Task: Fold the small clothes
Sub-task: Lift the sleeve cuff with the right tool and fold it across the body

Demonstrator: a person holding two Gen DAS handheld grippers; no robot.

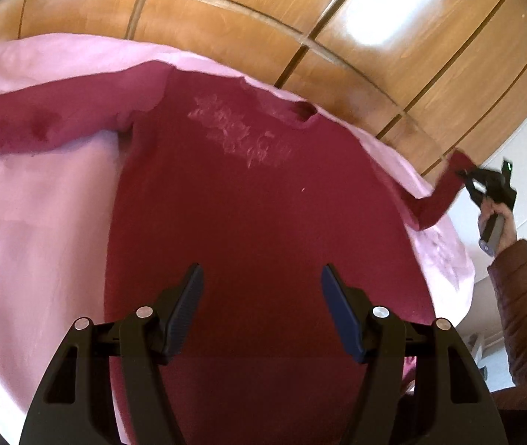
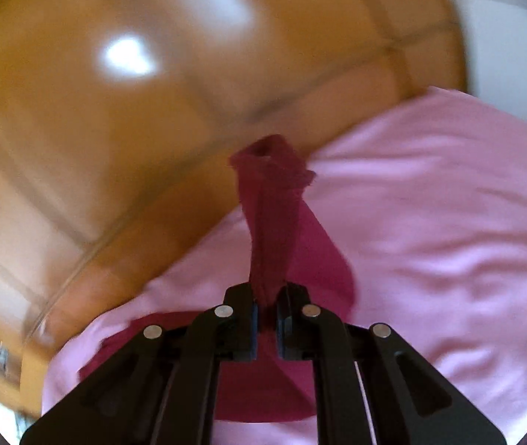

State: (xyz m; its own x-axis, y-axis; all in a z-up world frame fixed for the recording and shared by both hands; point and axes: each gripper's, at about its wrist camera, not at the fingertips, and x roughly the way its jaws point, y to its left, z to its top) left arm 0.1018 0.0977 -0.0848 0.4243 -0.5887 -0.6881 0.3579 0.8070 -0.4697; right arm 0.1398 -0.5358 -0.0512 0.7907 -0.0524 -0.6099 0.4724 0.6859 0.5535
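A dark red long-sleeved top (image 1: 248, 200) with a pale print on the chest lies flat on a pink sheet (image 1: 33, 230). Its left sleeve (image 1: 52, 118) stretches out across the sheet. My left gripper (image 1: 261, 289) hovers open over the lower body of the top, nothing between its fingers. At the right edge, my right gripper (image 1: 465, 178) is shut on the cuff end of the right sleeve (image 1: 445, 193) and holds it lifted off the sheet. In the right wrist view the pinched sleeve (image 2: 269, 200) rises from my right gripper (image 2: 266, 300), cuff opening at the far end; the picture is blurred.
A wooden panelled wall or wardrobe (image 1: 300, 18) stands right behind the sheet's far edge. A person's hand and brown padded sleeve (image 1: 523, 296) hold the right gripper at the right side. A white wall (image 2: 504, 29) shows at the upper right.
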